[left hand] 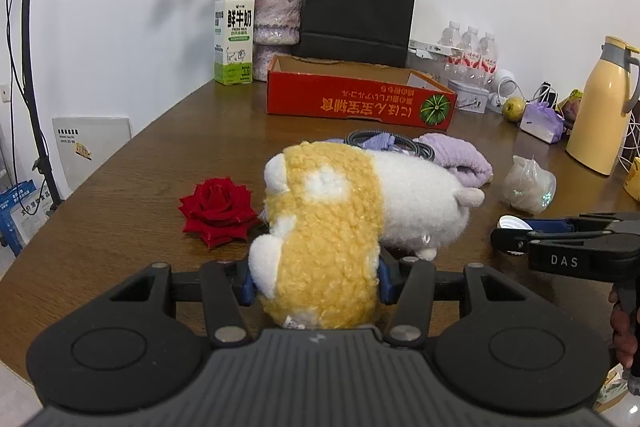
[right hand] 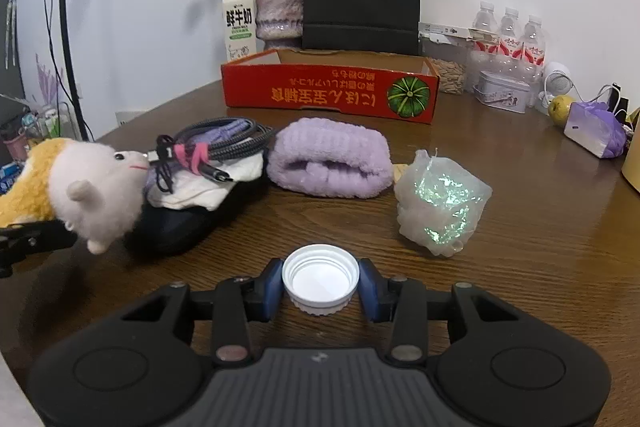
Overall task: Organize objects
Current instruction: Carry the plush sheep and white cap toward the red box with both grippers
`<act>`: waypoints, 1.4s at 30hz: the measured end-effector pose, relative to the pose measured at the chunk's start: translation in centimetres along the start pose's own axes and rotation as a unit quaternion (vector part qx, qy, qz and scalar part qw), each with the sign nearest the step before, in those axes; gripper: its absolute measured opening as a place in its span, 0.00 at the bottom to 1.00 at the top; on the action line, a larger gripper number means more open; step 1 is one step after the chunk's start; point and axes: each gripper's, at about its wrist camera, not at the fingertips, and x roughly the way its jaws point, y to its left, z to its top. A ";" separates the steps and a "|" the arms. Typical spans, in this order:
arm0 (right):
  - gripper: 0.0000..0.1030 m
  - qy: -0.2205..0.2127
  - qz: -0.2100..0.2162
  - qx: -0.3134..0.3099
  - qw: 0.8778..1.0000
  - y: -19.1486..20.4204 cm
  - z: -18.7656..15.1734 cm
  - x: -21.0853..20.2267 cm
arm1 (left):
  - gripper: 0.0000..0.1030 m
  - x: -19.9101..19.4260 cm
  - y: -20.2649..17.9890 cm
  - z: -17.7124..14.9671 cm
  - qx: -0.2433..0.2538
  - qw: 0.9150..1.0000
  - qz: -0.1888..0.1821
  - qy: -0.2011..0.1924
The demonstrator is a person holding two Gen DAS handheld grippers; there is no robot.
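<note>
**Both grippers clamped: plush toy on the left, bottle cap on the right**

The milk carton (left hand: 233, 35) at the far left reads "鲜牛奶" above small "FRESH MILK" print. The red cardboard tray (right hand: 330, 94) carries upside-down script beside a green pumpkin picture. The right gripper's side, seen from the left wrist view, is marked "DAS".

Three water bottles (right hand: 509, 34) with red labels stand far right. There is one red rose (left hand: 218, 211), one purple towel (right hand: 330, 163), one bundled cable (right hand: 218, 143) and one iridescent wrapped bundle (right hand: 440, 201).

The left gripper (left hand: 316, 281) is level and low over the table (left hand: 132, 187), its blue pads pressed into the yellow-and-white plush toy (left hand: 336, 227), which lies at the near centre. The right gripper (right hand: 320, 285) squeezes one white bottle cap (right hand: 320, 277), open side up, just above the near table.
</note>
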 end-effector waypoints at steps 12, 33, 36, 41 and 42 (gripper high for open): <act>0.38 -0.049 -0.001 -0.010 0.999 0.4 1.7 -2.3 | 0.52 -0.8 -0.6 2.3 -0.005 1.000 0.007 -0.028; 0.38 -0.112 -0.007 -0.012 0.994 -0.2 7.0 -2.6 | 0.52 1.5 -2.3 7.9 -0.001 0.998 0.005 -0.058; 0.38 -0.117 -0.007 -0.011 0.993 -0.4 7.9 -2.1 | 0.52 2.3 -2.7 8.9 0.001 0.998 0.006 -0.065; 0.38 -0.126 -0.007 -0.010 0.992 -0.7 9.2 -1.1 | 0.52 3.8 -3.2 10.9 0.003 0.997 0.009 -0.074; 0.38 -0.127 -0.007 -0.009 0.992 -0.8 9.5 -0.8 | 0.52 4.1 -3.3 11.3 0.002 0.997 0.009 -0.076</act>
